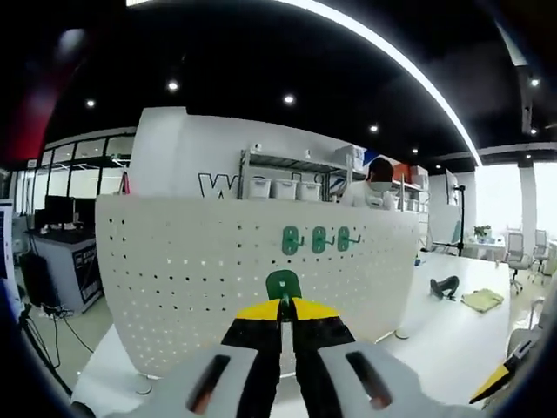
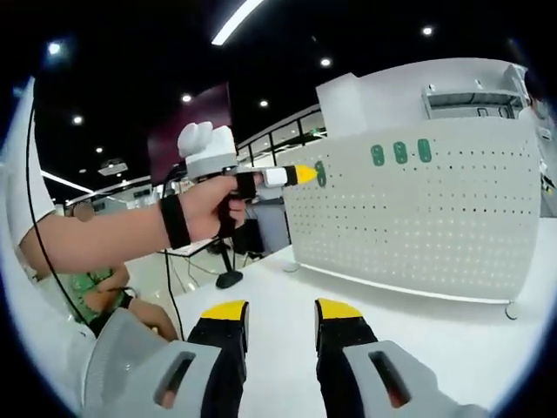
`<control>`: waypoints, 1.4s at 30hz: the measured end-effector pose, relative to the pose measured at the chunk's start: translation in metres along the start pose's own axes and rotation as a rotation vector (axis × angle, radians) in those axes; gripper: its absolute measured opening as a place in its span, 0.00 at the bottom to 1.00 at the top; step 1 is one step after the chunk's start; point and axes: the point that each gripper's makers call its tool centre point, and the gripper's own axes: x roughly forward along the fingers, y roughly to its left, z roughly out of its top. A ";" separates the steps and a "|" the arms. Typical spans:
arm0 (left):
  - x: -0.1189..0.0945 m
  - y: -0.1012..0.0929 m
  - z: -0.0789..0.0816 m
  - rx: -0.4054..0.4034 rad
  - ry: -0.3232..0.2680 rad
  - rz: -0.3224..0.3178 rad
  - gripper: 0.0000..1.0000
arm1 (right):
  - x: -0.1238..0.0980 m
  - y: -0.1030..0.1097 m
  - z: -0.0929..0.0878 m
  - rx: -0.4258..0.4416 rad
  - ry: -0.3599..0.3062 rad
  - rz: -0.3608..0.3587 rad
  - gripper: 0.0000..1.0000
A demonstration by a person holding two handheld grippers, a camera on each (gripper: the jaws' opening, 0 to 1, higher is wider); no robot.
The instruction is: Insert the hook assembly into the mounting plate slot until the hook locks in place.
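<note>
Left gripper view faces the pegboard (image 1: 218, 261) head-on, close; right gripper view watches it obliquely from farther back.

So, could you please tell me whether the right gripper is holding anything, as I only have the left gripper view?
Observer: No. The right gripper is open and empty, over the white table.
Operator: Thank you. From the side, where is my green hook against the pegboard?
Observer: In the right gripper view, the green hook at the left gripper tip is by the near end of the pegboard, apart from the three mounted hooks. I cannot tell whether it touches.
Operator: And how is the left gripper being held?
Observer: A hand with a black wrist band grips its handle and holds it roughly level.
</note>
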 end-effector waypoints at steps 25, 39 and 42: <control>0.042 -0.012 0.012 0.140 -0.013 0.044 0.03 | -0.013 -0.015 0.002 -0.001 -0.026 -0.040 0.36; 0.066 -0.003 0.017 0.168 0.010 0.093 0.03 | -0.015 -0.026 0.004 -0.017 -0.036 -0.080 0.44; 0.070 -0.002 0.020 0.167 0.000 0.092 0.03 | -0.016 -0.030 0.000 -0.010 -0.029 -0.078 0.44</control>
